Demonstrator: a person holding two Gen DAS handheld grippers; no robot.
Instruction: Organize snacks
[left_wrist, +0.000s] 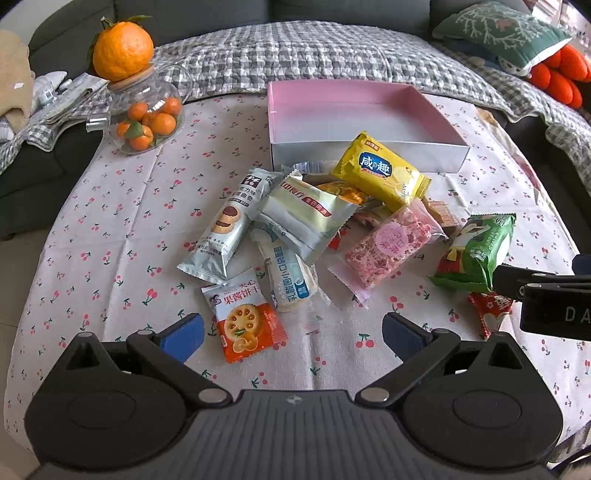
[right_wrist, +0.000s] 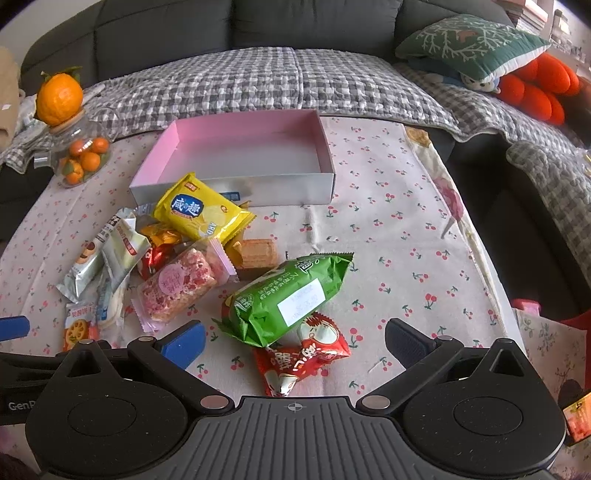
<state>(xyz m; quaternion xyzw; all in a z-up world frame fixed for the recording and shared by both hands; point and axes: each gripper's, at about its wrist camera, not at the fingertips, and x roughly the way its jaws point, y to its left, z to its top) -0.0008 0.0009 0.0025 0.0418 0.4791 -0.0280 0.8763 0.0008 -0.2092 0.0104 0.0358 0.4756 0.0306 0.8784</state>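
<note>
Left wrist view shows the biggest thing first: the table (left_wrist: 110, 229) with its cherry cloth. At 12 o'clock on it sits the pink box (left_wrist: 354, 110), and nothing is inside yet. Just in front of the box lies the pile of snacks (left_wrist: 314, 221), all loose.

At 1 o'clock in the pile, the yellow pack (left_wrist: 380, 171) leans against the box's front wall. At 3 o'clock is the green pack (left_wrist: 476, 251), lying partly on the red pack (left_wrist: 489, 306). The pink bar (left_wrist: 388, 245) lies between the green pack and the silver packs. At 6 o'clock, closest of all, is the small orange biscuit pack (left_wrist: 245, 321).

The left gripper (left_wrist: 291, 338) is spread wide and holds nothing, with the orange biscuit pack just ahead between its 2 fingers. In the right wrist view, the right gripper (right_wrist: 295, 343) is spread wide too and holds nothing, with the red pack (right_wrist: 303, 354) and green pack (right_wrist: 288, 295) right in front.

I think the job has not started. A good way: come down on 1 pack only, squeeze it across its flat middle, not too hard or the biscuit may crack, then lift and lay it flat in a box corner.
</note>
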